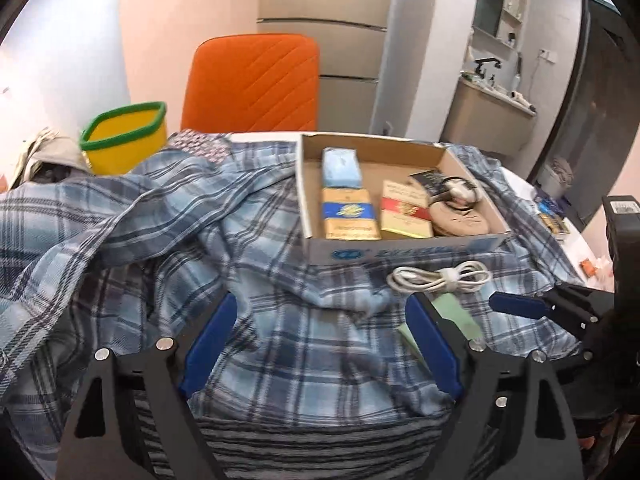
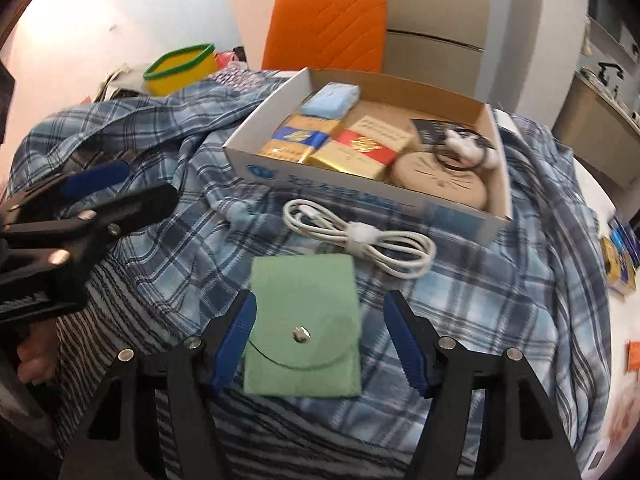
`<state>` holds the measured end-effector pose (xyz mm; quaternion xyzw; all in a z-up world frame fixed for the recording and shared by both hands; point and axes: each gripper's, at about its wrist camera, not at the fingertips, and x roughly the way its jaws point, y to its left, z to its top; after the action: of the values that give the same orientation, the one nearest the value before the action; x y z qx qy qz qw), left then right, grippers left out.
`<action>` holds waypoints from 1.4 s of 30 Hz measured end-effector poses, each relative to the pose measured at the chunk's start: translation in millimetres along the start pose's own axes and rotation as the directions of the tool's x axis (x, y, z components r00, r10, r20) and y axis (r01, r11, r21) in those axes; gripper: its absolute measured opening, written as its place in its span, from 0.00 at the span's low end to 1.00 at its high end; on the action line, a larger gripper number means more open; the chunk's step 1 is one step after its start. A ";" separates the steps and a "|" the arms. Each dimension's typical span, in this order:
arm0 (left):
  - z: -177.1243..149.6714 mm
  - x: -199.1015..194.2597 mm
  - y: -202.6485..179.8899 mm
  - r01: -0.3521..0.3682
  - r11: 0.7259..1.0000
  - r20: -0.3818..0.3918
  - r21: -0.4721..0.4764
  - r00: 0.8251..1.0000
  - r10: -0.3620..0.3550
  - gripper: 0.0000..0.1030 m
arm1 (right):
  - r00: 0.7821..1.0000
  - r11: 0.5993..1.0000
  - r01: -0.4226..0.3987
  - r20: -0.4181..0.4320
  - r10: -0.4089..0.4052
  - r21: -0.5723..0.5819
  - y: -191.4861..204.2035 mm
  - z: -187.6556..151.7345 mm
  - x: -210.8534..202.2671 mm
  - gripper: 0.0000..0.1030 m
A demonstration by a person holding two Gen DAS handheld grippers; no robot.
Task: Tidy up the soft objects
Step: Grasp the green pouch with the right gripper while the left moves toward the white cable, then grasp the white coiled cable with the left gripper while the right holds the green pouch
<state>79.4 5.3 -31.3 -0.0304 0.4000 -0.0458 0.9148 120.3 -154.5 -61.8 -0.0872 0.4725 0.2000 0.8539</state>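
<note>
A yellow basket point(image 1: 124, 142) with a green rim is noted at the far left of the surface, standing behind a heap of crumpled cloth. A blue plaid shirt point(image 1: 180, 216) is spread unfolded across most of the surface, bunched and creased on its left side; a grey striped cloth point(image 2: 132, 292) is seen lying under its near edge. The left claw point(image 1: 320, 344) is held open above the plaid shirt, with nothing between its blue pads and no cloth gripped. A green pouch point(image 2: 304, 324) with a snap button is found lying flat on the shirt, between the fingers of the right claw point(image 2: 316, 340); that claw is also open, its pads standing clear of the pouch on both sides. A coiled white cable point(image 2: 360, 240) is recorded just beyond the pouch, on the shirt. Further right, a cardboard box point(image 1: 400, 248) is set on the shirt, holding packets, a round tan case and earphones. An orange chair point(image 1: 252, 84) stands behind the surface. It is judged that the task is at an early stage: the shirt is not yet folded, the striped cloth is not sorted, and the pouch is not yet put away. The box and cable would likely need clearing off before the shirt can be folded.
</note>
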 end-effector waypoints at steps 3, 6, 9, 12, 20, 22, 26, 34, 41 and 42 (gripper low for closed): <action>-0.9 5.6 5.5 -0.021 1.000 -0.007 -0.008 1.000 0.021 0.83 | 1.000 1.000 -0.007 -0.020 0.006 -0.009 6.1 3.7 10.8 0.78; -5.0 8.8 6.7 -0.023 1.000 -0.018 -0.002 1.000 0.023 0.83 | 0.999 0.999 0.005 -0.035 -0.006 -0.037 13.6 5.5 20.1 0.82; -6.7 12.6 9.0 -0.013 1.000 -0.032 -0.014 0.999 0.013 0.83 | 0.998 0.999 0.020 -0.056 -0.022 -0.044 14.7 4.8 27.9 0.82; -9.0 12.8 8.7 -0.013 1.000 -0.035 -0.012 0.999 0.012 0.83 | 0.997 0.999 0.022 -0.078 -0.025 -0.041 13.8 3.9 34.7 0.82; -9.7 10.2 4.1 -0.009 1.000 -0.033 0.007 0.999 0.010 0.83 | 0.996 0.999 0.018 -0.086 -0.020 -0.030 11.3 2.1 38.2 0.71; -9.6 9.0 2.4 -0.006 1.000 -0.032 0.011 0.999 0.007 0.83 | 0.997 1.000 0.005 -0.074 -0.007 -0.023 10.7 1.8 35.5 0.71; -6.9 4.6 -2.0 0.011 1.000 -0.030 0.023 0.999 -0.010 0.83 | 0.999 1.000 0.007 -0.035 -0.007 -0.014 7.5 2.0 19.7 0.70; 4.6 -2.0 -29.3 0.053 0.985 -0.036 0.163 0.998 -0.048 0.83 | 0.994 0.997 0.048 0.094 -0.054 0.062 -22.8 0.7 -38.9 0.70; 20.7 12.8 -63.0 0.176 0.933 -0.094 0.315 0.984 -0.153 0.68 | 0.968 0.979 0.112 0.205 -0.147 0.173 -68.0 -1.8 -81.6 0.70; 23.2 16.0 -68.4 0.195 0.922 -0.108 0.334 0.980 -0.168 0.66 | 0.965 0.976 0.114 0.215 -0.153 0.184 -73.5 -2.4 -85.8 0.70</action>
<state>103.1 -64.0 -20.9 0.0941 0.4167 -0.2002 0.8817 109.0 -244.1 6.3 -0.0221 0.3799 0.1095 0.9183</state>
